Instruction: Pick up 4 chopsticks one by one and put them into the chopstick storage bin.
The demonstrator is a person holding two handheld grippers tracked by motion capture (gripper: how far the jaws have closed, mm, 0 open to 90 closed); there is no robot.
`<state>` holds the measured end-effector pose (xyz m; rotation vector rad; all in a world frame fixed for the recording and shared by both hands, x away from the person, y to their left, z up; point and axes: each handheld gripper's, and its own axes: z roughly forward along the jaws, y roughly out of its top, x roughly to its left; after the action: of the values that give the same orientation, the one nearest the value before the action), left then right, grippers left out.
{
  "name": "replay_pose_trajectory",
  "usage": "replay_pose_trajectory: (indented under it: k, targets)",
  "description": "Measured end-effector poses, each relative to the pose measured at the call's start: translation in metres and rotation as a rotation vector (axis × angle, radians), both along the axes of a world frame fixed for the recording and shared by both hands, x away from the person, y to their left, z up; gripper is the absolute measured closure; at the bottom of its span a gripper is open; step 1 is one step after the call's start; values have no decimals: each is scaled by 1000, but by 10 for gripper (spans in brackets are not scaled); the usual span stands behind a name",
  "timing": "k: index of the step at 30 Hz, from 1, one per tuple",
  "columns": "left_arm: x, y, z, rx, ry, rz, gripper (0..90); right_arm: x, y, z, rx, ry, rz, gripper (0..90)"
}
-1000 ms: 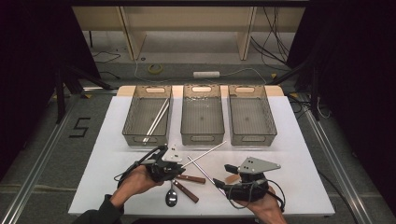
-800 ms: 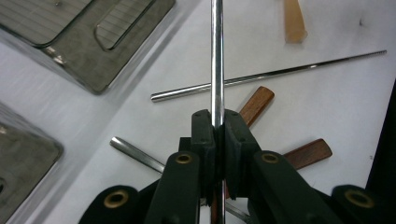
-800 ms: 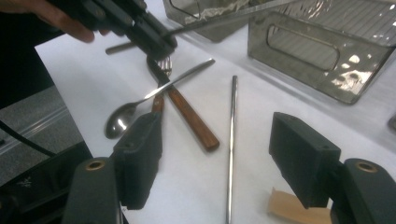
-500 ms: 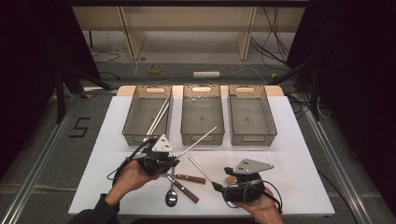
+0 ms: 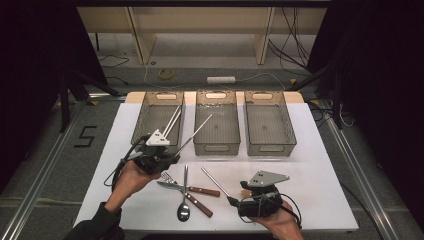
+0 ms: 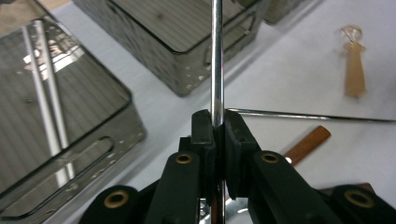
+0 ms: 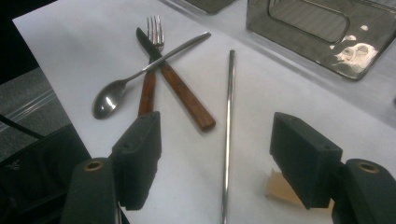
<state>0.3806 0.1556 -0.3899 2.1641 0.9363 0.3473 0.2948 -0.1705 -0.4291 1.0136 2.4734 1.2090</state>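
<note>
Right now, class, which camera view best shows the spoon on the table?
The right gripper view: the spoon lies whole and close, its handle crossing the knife and fork. The high view shows the spoon small. In the left gripper view I can't make it out.

You can read one mark: a black numeral "5" (image 5: pixel 86 136) on the grey floor (image 5: pixel 45 165), left of the white surface (image 5: pixel 310 165). Nothing else is legible.

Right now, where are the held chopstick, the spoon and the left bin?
Held chopstick (image 5: pixel 196 132), high view, mid-shaft over the bins.
Spoon (image 7: pixel 106 102), right gripper view, on its bowl.
Left bin (image 5: pixel 141 120), high view, on its left wall.
</note>
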Motion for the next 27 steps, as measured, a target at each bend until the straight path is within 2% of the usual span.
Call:
replay_pose_trajectory:
  k: [14, 27]
  targets:
    - [23, 26, 7, -50, 3, 109, 837, 0, 0, -1, -5, 9, -1, 342]
    - [56, 48, 3, -98, 22, 237, 836, 0, 0, -1, 3, 19, -1, 331]
